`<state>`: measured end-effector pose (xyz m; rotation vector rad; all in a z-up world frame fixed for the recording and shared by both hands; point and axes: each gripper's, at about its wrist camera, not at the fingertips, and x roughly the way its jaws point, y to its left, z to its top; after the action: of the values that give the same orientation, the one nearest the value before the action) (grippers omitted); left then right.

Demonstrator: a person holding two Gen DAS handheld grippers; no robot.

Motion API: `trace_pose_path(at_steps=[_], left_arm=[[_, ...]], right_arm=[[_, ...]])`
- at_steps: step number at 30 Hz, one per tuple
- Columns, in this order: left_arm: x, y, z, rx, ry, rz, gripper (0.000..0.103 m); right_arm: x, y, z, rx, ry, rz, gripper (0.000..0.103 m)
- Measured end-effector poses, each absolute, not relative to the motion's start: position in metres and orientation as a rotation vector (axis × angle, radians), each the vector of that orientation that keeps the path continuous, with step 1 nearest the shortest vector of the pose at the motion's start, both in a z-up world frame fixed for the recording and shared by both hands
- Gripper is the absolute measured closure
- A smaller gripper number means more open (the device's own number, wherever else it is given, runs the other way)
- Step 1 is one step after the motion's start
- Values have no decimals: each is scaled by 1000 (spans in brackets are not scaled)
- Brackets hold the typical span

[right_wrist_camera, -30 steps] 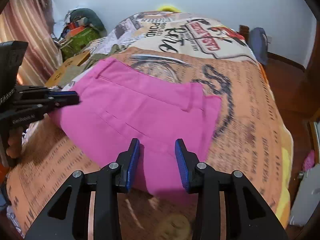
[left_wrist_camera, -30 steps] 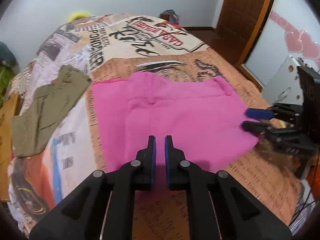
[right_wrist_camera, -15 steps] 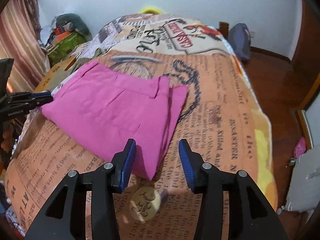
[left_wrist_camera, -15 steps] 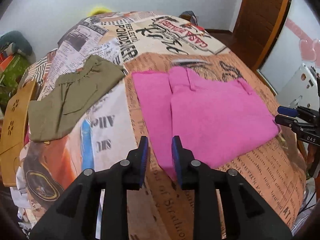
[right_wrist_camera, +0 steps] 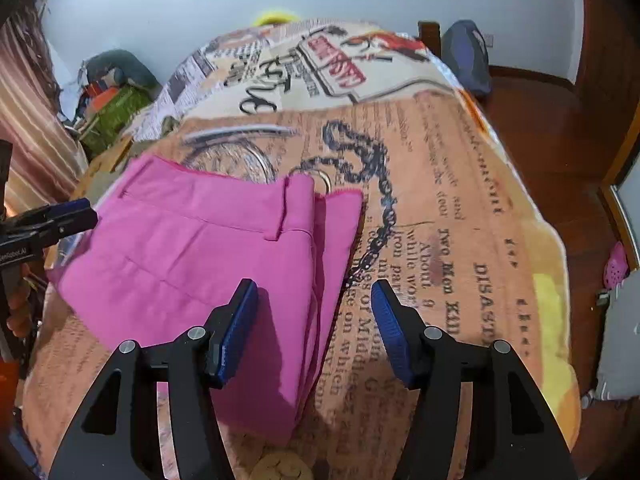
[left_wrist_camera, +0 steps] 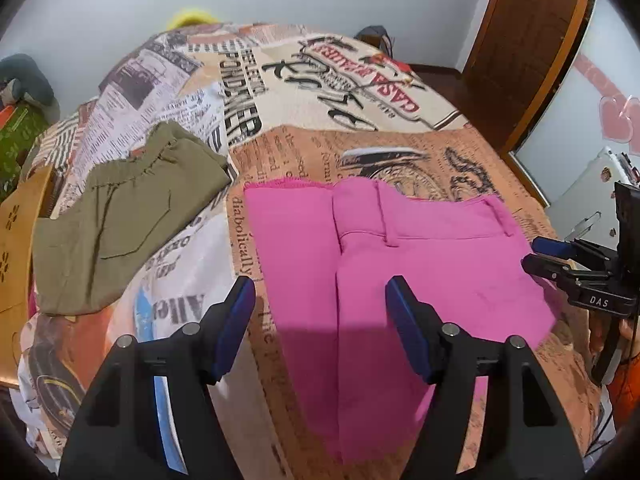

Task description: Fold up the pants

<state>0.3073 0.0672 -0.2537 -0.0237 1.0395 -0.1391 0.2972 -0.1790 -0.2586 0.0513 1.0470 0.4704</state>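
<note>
Beside the folded pink pants (left_wrist_camera: 400, 264) lie olive trousers (left_wrist_camera: 120, 220), apart.

This is a bedroom in a home. A big bed (left_wrist_camera: 360, 92) with a newspaper-print blanket (right_wrist_camera: 460, 208) fills it, with a wooden door (left_wrist_camera: 532, 40), wood floor (right_wrist_camera: 552, 128) and clothes around.

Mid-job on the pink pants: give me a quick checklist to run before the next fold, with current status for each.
1. Left gripper released: ok, jaws just opened, nothing pinched.
2. Right gripper released: ok, jaws just opened, pads clear of cloth.
3. Pink pants lie flat on the bedspread: ok.
4. Folded edges line up: not ok, a lower layer sticks out beside the waistband.
5. Olive pants clear of the pink pair: ok, apart.
6. Layers underneath free of wrinkles: cannot tell.
</note>
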Motion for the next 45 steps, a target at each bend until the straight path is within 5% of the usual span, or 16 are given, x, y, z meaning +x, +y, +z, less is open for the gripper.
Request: trace_pose_path(at_steps=[9, 14, 22, 26, 45], left_arm=[[326, 74, -276, -133, 1075, -167, 34], [326, 66, -273, -102, 1066, -217, 54], [333, 66, -273, -143, 1095, -278, 73], [333, 60, -267, -101, 1083, -262, 90], [278, 47, -191, 19, 895, -184, 95]], right_arm=[[306, -172, -265, 29, 1035, 519, 48], [314, -171, -267, 48, 1045, 534, 49], [316, -171, -267, 104, 1035, 560, 78], [313, -174, -259, 99, 994, 531, 92], [288, -158, -176, 53, 807, 567, 97]])
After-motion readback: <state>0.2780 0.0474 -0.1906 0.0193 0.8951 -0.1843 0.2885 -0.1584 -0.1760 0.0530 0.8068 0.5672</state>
